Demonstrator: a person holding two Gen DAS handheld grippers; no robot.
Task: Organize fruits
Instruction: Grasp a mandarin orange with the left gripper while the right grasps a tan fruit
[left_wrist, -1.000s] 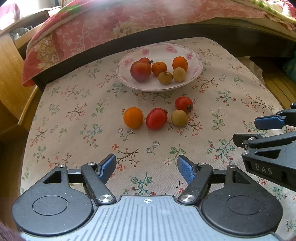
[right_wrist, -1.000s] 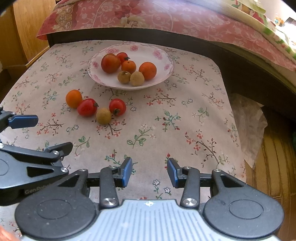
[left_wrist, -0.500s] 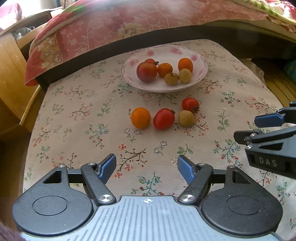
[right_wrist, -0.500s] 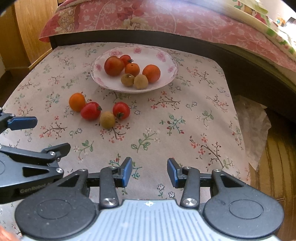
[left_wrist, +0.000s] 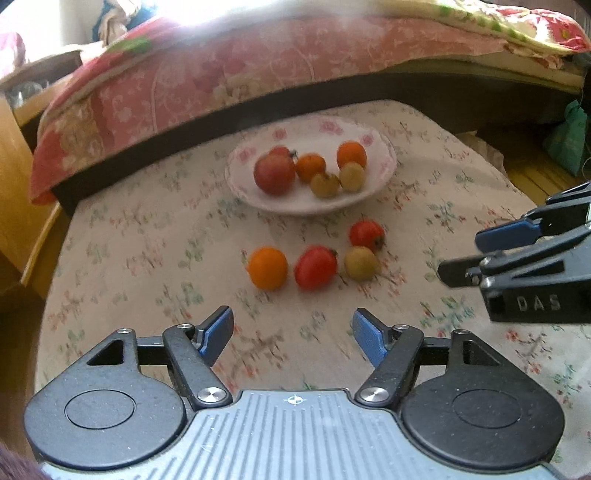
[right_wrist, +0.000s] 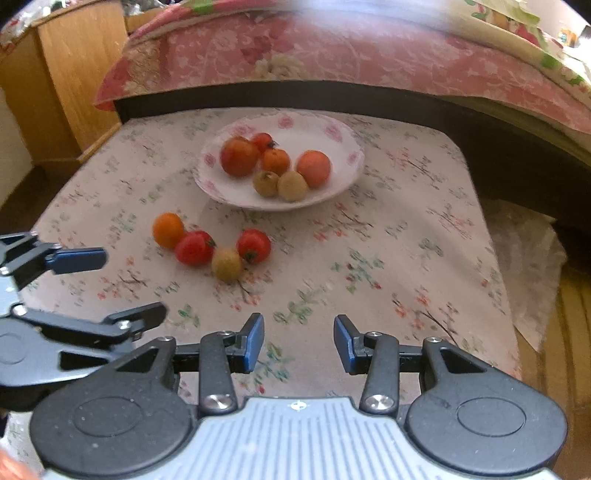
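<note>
Fruits lie ahead of both tongs on a flowered bench (left_wrist: 122, 236): an orange (left_wrist: 267, 267), two tomatoes (left_wrist: 316, 267) and a yellowish fruit (left_wrist: 361, 262) loose, six more in a white plate (left_wrist: 384, 157) beyond. Left tongs (left_wrist: 293, 334) and right tongs (right_wrist: 299, 341) stand spread, pinching nothing.

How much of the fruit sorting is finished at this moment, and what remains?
Done: six fruits lie in the plate.

In hand: nothing. The left tool and the right tool are both open and empty, short of the fruit.

Left: four fruits on the cloth, near the plate: an orange one, two red ones and a yellowish one. So it looks a little over half done.
</note>
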